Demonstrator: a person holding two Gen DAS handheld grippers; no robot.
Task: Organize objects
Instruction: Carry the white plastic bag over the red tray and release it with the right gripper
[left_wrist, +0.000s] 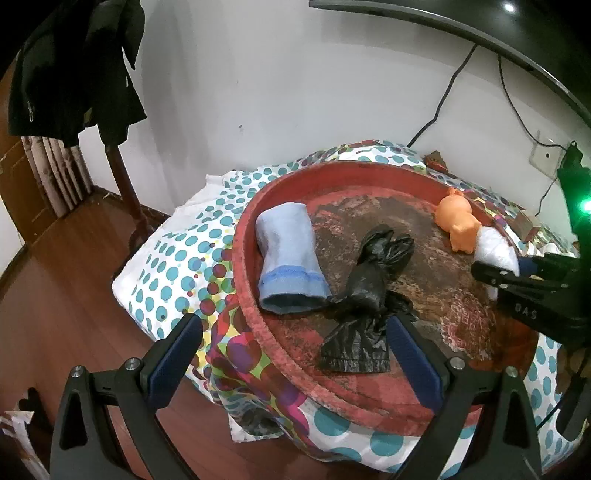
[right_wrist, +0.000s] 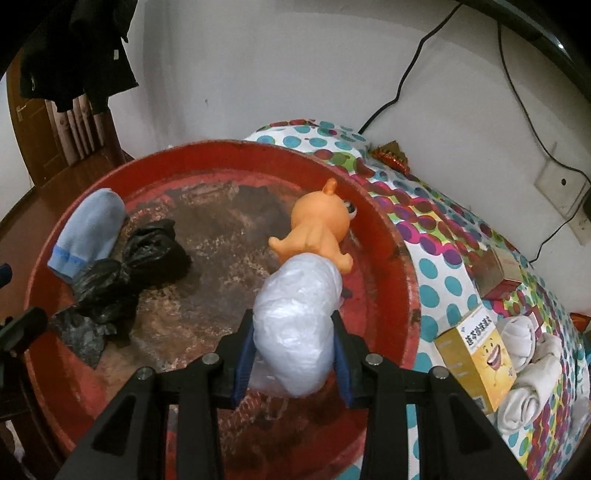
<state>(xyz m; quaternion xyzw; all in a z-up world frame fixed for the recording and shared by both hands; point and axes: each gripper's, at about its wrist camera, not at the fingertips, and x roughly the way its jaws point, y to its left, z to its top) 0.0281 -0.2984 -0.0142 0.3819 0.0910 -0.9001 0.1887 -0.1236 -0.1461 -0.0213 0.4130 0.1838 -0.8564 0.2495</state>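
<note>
A round red tray (left_wrist: 251, 302) (right_wrist: 391, 236) lies on a dotted cloth. Inside it are a light blue sock (left_wrist: 288, 262) (right_wrist: 86, 232), a crumpled black plastic bag (left_wrist: 365, 288) (right_wrist: 122, 280) and an orange toy pig (left_wrist: 458, 221) (right_wrist: 317, 229). My right gripper (right_wrist: 293, 321) (left_wrist: 496, 275) is shut on a white plastic bag bundle (right_wrist: 295, 325) (left_wrist: 495, 251), which hangs over the tray just behind the pig. My left gripper (left_wrist: 295, 332) stands open above the tray's near rim, with the sock's cuff and the black bag's tail beyond its fingers, and nothing held.
On the dotted cloth (right_wrist: 443, 236) right of the tray lie a yellow box (right_wrist: 476, 350), rolled white socks (right_wrist: 528, 369) and a small red-edged box (right_wrist: 498, 269). Black cables (right_wrist: 402, 85) run down the white wall. A dark coat (left_wrist: 74, 66) hangs on a wooden stand at left above the wooden floor.
</note>
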